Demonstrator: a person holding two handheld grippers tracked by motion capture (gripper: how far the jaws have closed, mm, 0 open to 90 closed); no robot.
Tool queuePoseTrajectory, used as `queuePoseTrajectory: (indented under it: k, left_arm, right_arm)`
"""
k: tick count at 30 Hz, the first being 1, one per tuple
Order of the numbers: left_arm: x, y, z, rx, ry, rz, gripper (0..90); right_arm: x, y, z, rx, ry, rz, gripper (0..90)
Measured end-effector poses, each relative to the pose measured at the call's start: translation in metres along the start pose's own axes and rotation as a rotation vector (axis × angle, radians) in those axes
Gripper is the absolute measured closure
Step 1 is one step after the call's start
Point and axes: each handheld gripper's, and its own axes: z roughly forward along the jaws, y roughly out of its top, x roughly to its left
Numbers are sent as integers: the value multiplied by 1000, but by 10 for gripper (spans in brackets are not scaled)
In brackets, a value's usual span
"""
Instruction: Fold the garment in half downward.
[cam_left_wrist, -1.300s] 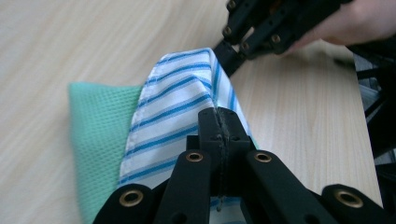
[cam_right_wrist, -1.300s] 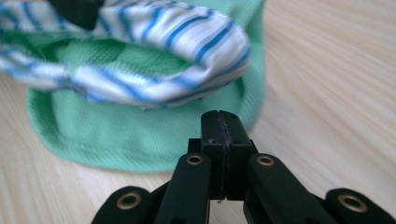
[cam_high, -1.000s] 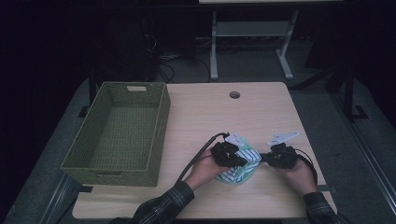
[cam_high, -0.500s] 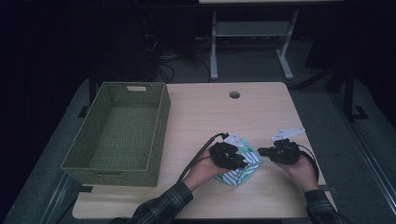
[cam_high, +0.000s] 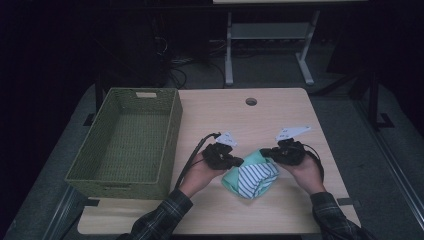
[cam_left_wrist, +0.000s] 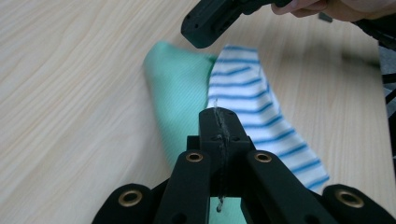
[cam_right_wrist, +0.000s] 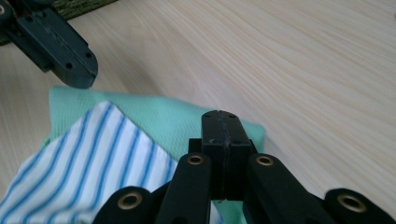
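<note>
The cloth (cam_high: 251, 176), a mint piece folded with a blue-striped white face showing, lies on the worktop (cam_high: 280, 120) near its front edge, well right of the basket (cam_high: 127, 137), and serves as the landmark here. Just at its left side the left tongs (cam_high: 239, 161) rest with jaws pressed together; a few pale threads show along the seam between them in the left gripper view, but whether cloth is truly pinched there I cannot tell. At the cloth's right-hand far corner the right tongs (cam_high: 264, 151) sit likewise closed, tips over the mint layer, seemingly empty. Both pairs flank the bundle from opposite sides, probably to steady or tidy the fold before it is carried. Farther left, the basket stands open and empty, likely the destination.
</note>
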Motion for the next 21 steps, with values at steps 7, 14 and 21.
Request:
queuePoseTrajectory:
  k: [7, 14, 21]
  left_arm:
    - [2, -14, 7, 53, 6, -9, 895]
    - [9, -22, 22, 99, -2, -30, 896]
    - [9, -28, 26, 153, 19, -22, 896]
  right_arm:
    - [4, 8, 24, 17, 26, -12, 897]
    - [-3, 0, 44, 75, 26, 7, 898]
    - [-3, -3, 52, 102, 26, 13, 900]
